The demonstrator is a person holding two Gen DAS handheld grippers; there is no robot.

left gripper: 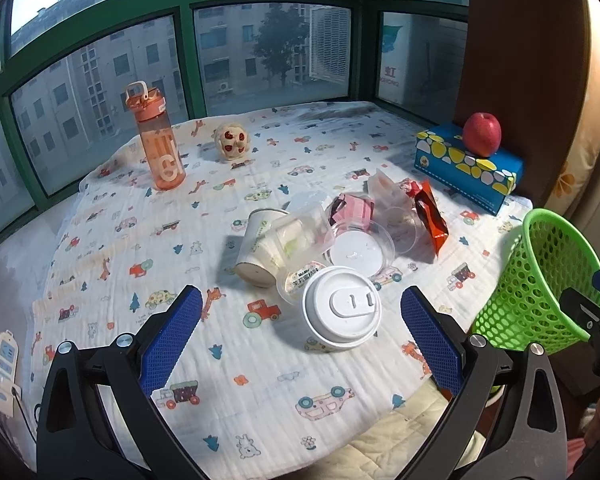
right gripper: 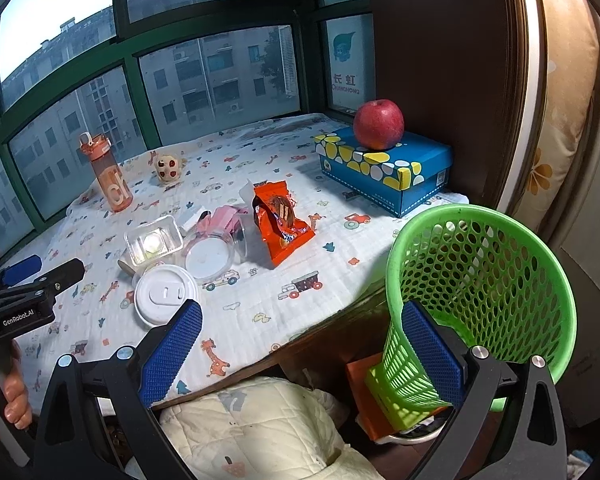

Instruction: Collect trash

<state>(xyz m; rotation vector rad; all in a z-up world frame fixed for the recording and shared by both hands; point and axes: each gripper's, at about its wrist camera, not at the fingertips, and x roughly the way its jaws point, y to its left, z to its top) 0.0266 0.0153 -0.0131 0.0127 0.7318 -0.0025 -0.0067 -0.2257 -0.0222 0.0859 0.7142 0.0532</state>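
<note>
Hovering with jaws spread wide, the left tongs (left gripper: 302, 340) face the lidded paper cup (left gripper: 342, 309) on the surface (left gripper: 180, 240); the right tongs (right gripper: 302, 344), likewise spread, straddle the green basket (right gripper: 480, 280) wall.

Each handheld black plastic two-finger gripper, the left gripper (left gripper: 301, 334) and the right gripper (right gripper: 301, 350), has the same build: two angular black arms with triangular cut-outs, each arm ending in a flat blue finger pad (left gripper: 171, 340) covered in a fine diamond-grid texture. Round silver screws (left gripper: 477, 340) sit at the arm joints. Seen from the right wrist camera, the left gripper's black body carries white lettering "GenRobot.AI" (right gripper: 18, 318).
</note>
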